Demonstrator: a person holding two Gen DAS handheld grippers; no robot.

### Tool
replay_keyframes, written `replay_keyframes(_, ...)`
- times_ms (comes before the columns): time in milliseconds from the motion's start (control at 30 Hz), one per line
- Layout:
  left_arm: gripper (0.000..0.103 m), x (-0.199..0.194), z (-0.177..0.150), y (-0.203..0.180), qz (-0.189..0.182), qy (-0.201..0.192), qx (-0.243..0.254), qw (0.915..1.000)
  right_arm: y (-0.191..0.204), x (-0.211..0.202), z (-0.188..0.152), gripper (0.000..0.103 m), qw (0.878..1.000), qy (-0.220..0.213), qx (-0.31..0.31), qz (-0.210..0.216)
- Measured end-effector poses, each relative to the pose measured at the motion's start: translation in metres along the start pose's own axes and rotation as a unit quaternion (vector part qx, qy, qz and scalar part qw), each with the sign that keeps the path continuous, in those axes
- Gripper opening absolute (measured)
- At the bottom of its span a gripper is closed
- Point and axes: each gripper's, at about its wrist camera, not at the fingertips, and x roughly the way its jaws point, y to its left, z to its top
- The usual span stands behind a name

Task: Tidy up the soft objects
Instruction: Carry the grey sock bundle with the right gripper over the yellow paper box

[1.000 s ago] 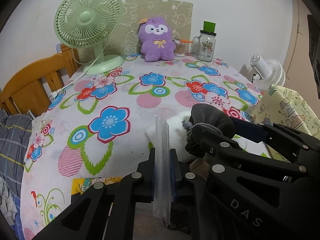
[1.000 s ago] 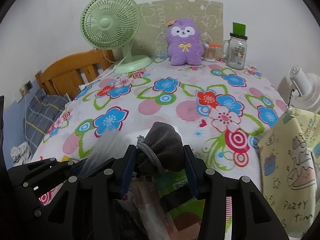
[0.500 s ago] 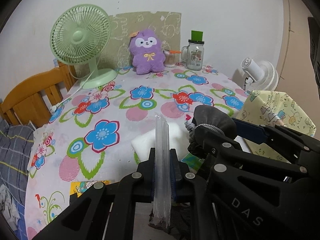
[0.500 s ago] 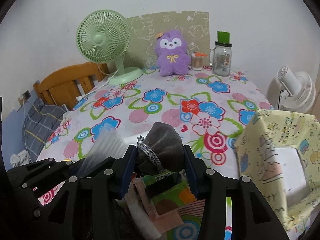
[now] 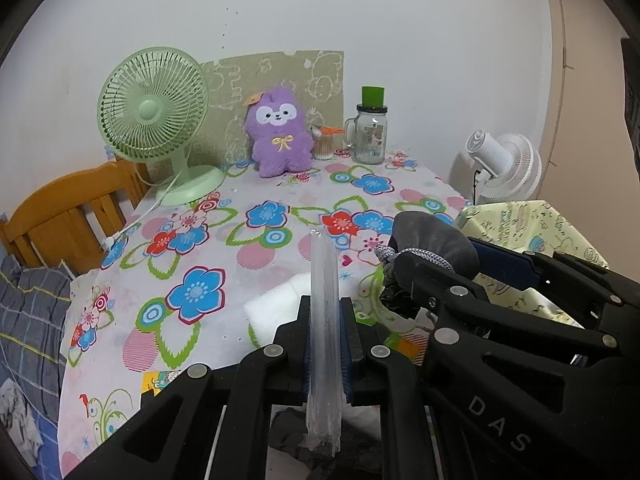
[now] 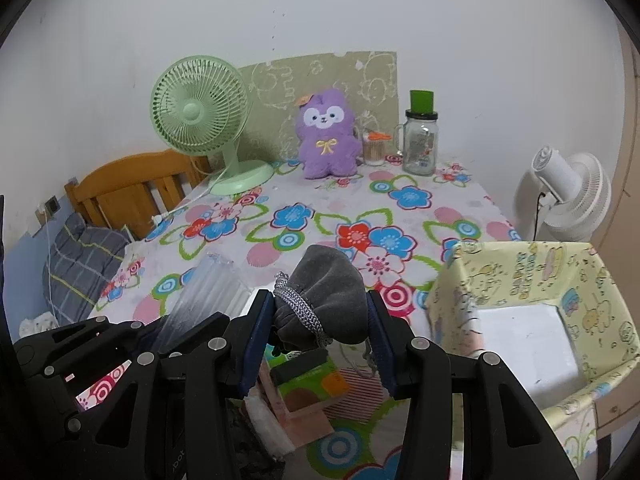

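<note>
Bulging grey drawstring pouch (image 6: 332, 300), cinched

Left gripper (image 5: 325, 344) jaws clamped, right gripper (image 6: 320, 328) jaws gripping

1. Grey drawstring pouch (image 6: 326, 304): soft, bunched, braided cord at its neck, clamped between right tongs (image 6: 320, 320), raised above desk.
2. Clear folded plastic bag (image 5: 324, 332): flattened, standing on edge, pinched in left tongs (image 5: 325, 344).
</note>
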Motion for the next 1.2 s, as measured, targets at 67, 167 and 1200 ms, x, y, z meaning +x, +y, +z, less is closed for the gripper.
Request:
replay_keyframes(67, 0.009, -0.004, 0.001, -0.005, 0.000, -0.003, 0.002, 1.0000, -0.003, -0.005, 0.001, 0.050, 1.000, -0.003, 0.001, -0.001)
replay_keyframes(167, 0.009, -0.009, 0.003, -0.011, -0.001, -0.007, 0.005, 1.0000, -0.008, -0.014, 0.001, 0.050, 1.000, -0.008, 0.003, -0.003)
replay_keyframes(1200, 0.010, -0.031, 0.043, -0.101, -0.036, -0.031, 0.045, 0.9979, -0.086, -0.078, 0.019, 0.050, 0.997, -0.042, 0.035, -0.050)
